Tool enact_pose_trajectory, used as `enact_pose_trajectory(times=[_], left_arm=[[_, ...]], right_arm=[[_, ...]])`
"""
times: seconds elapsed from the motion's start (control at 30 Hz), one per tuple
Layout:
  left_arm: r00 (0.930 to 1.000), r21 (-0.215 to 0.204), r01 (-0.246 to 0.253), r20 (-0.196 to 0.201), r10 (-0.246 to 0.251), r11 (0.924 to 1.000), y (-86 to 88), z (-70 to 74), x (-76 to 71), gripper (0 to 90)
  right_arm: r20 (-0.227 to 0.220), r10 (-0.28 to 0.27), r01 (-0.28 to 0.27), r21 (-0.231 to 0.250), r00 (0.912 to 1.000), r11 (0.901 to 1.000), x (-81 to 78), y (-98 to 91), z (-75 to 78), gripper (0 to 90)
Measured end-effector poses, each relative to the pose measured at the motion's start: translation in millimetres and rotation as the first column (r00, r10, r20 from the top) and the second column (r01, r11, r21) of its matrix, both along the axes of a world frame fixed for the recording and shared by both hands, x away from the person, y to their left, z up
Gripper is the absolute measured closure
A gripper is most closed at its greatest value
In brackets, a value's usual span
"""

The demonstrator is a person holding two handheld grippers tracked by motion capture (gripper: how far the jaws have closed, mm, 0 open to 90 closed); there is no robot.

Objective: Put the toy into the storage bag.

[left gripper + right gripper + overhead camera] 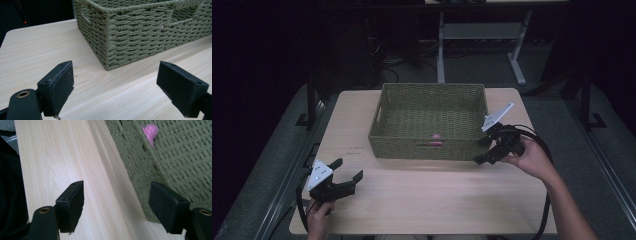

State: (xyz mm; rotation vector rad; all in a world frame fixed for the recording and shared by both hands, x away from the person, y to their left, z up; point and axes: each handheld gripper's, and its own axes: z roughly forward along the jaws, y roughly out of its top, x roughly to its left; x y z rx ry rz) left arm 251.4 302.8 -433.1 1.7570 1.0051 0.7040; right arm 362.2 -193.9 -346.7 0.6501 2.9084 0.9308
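Observation:
A green woven basket (430,120) stands on the middle of the light wooden table (422,200). A pink spiky ball (436,136) lies inside it against the near wall, and it is also in the right gripper view (150,131). My right gripper (484,149) is open at the basket's near right corner; one jaw is over the table and the other by the basket wall (150,177). My left gripper (348,169) is open over the table's near left part, with nothing between its jaws. It faces the basket's near left corner (107,37).
The table's near edge lies close behind both hands. Cables trail from each gripper off the table's sides. A white desk frame (482,35) stands on the dark floor beyond the far edge.

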Motion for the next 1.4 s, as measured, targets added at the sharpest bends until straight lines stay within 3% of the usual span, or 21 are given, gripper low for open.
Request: enact_pose_trajectory(times=[1.03, 1.4], left_arm=[[1.0, 0.005, -0.001, 0.002, 0.001, 1.0, -0.5, -0.1, -0.5, 13.8], [1.0, 0.005, 0.0, 0.002, 0.0, 1.0, -0.5, -0.1, -0.8, 13.8]], right_arm=[[-0.042, -0.064, 0.065, 0.019, 0.997, 0.9977, -24.1, -26.8, -46.2, 26.1], [-0.048, -0.115, 0.117, 0.04, 0.9921, 0.9923, -34.9, -40.1, -61.9, 25.1]])
